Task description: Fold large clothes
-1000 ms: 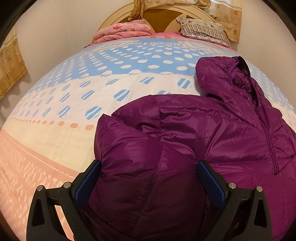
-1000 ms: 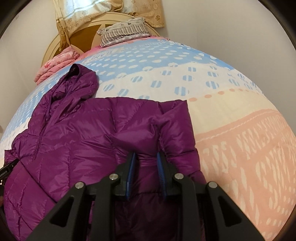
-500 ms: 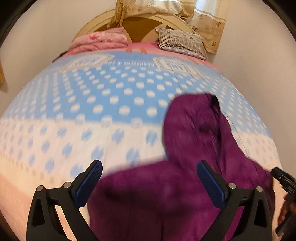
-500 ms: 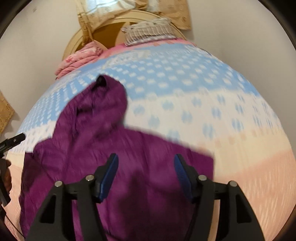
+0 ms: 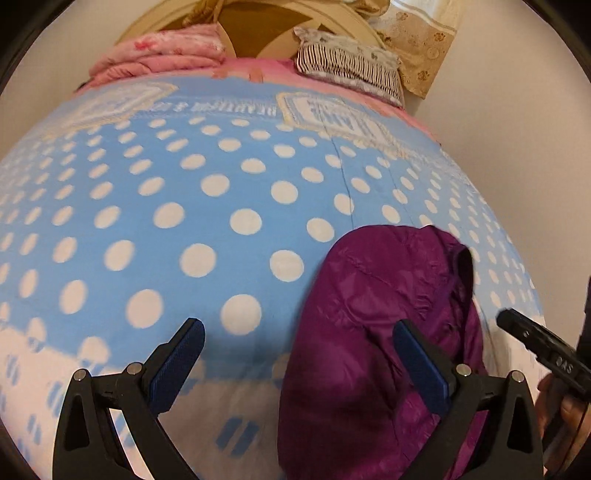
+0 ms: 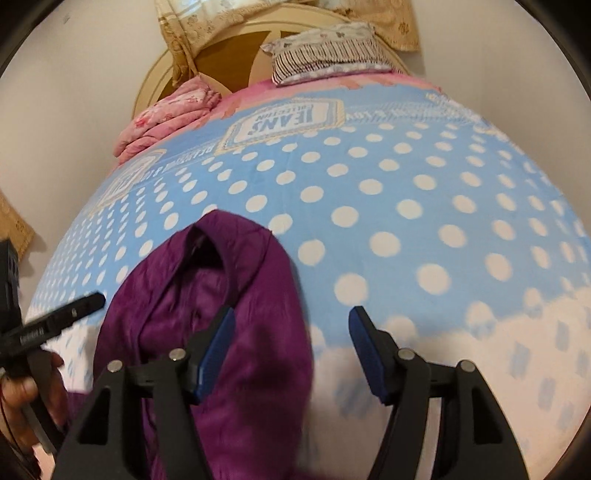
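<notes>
two grippers, left (image 5: 297, 363) and right (image 6: 291, 349), hang wide and empty over the hood (image 5: 399, 295) of the purple jacket (image 6: 229, 332); the right jaws have just been opening, with nothing pinched between them. step judged: sleeves folded in, hood next, so the next move calls for a pinch on the hood's far rim and a pull back over the body. jacket lies mid-bed on the dotted blue quilt (image 5: 184, 206); pink blanket (image 6: 166, 118) and striped pillow (image 6: 325, 51) at the head edge by the headboard (image 5: 258, 26), curtain (image 6: 192, 22) behind, plain walls.
</notes>
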The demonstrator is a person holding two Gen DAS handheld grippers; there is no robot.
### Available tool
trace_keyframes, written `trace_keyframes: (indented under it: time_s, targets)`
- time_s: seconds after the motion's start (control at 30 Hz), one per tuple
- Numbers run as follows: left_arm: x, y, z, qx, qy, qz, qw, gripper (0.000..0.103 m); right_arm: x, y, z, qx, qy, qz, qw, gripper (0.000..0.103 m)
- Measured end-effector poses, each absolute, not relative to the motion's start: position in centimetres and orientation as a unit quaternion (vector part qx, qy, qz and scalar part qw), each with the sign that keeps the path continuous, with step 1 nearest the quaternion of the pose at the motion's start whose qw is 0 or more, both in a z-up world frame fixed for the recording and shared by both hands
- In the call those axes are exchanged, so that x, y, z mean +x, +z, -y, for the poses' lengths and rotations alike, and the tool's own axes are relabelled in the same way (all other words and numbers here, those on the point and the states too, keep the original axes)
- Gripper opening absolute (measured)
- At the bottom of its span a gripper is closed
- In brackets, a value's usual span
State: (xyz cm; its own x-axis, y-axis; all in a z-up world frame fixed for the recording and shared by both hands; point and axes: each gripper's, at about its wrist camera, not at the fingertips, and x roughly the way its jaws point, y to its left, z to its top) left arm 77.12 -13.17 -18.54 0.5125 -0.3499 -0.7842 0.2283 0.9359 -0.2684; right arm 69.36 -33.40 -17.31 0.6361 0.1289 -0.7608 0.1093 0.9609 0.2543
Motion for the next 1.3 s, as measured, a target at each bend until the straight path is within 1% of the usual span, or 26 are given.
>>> trace_keyframes:
  time_s: [0.07,0.1,0.13,0.17,0.2,0.23,0.27,0.3,0.33,0.4,0.63,0.8,0.9,1.03,1.23,1.3]
  targets:
    - [77.7,-19.9,13.3,-0.068,-0.168,-0.472,0.863,0.1,70.4,-18.3,33.4,0.142,0.0,-0.438,0.888,0.067]
    - [78.1,-20.6,13.4,-0.072,-0.169,-0.478,0.859,0.091,71.0,-19.2,33.2,0.142,0.005,-0.446,0.884,0.067]
    - [78.3,-21.2,13.4,-0.078,-0.173,-0.481,0.856,0.088,71.4,-19.9,33.0,0.138,0.01,-0.455,0.879,0.067]
    - [78.2,-21.4,13.4,-0.074,-0.174,-0.469,0.863,0.088,71.7,-20.4,32.9,0.133,0.012,-0.464,0.876,0.066]
    - [78.0,-21.3,13.6,-0.067,-0.181,-0.457,0.868,0.076,71.7,-20.6,32.4,0.111,0.005,-0.458,0.882,0.056]
    - [77.8,-21.2,14.0,-0.057,-0.194,-0.451,0.869,0.061,71.8,-20.5,32.2,0.104,0.01,-0.456,0.884,0.043]
    - [77.7,-21.2,14.6,-0.049,-0.216,-0.455,0.863,0.029,71.8,-20.5,32.2,0.105,0.017,-0.456,0.884,0.014]
    - [77.7,-21.3,14.8,-0.045,-0.228,-0.459,0.857,0.008,71.6,-20.4,32.2,0.102,0.02,-0.458,0.883,0.011]
    - [77.4,-21.2,15.1,-0.04,-0.238,-0.461,0.854,0.004,71.4,-20.2,32.1,0.097,0.022,-0.459,0.883,0.01]
    - [76.5,-20.1,15.4,-0.025,-0.246,-0.438,0.864,0.002,70.4,-19.5,31.8,0.085,0.025,-0.452,0.887,0.007]
    - [73.1,-14.9,13.9,-0.034,-0.276,-0.39,0.878,0.002,65.5,-14.8,31.2,0.07,0.039,-0.393,0.916,0.007]
    - [68.2,-11.3,12.8,-0.026,-0.308,-0.346,0.886,0.002,59.3,-11.3,29.2,0.043,0.058,-0.342,0.937,0.007]
    - [64.7,-10.2,12.2,-0.02,-0.323,-0.311,0.893,0.002,56.4,-10.5,28.1,0.024,0.061,-0.32,0.945,0.007]
    - [59.6,-10.5,12.1,0.028,-0.333,-0.274,0.902,0.002,53.2,-11.2,27.0,0.015,0.068,-0.314,0.947,0.007]
    - [52.5,-13.5,11.1,0.087,-0.339,-0.274,0.896,0.002,47.9,-13.2,26.5,-0.004,0.076,-0.332,0.94,0.007]
    - [50.7,-14.6,10.6,0.107,-0.334,-0.284,0.893,0.003,46.7,-14.2,26.2,-0.025,0.087,-0.356,0.93,0.008]
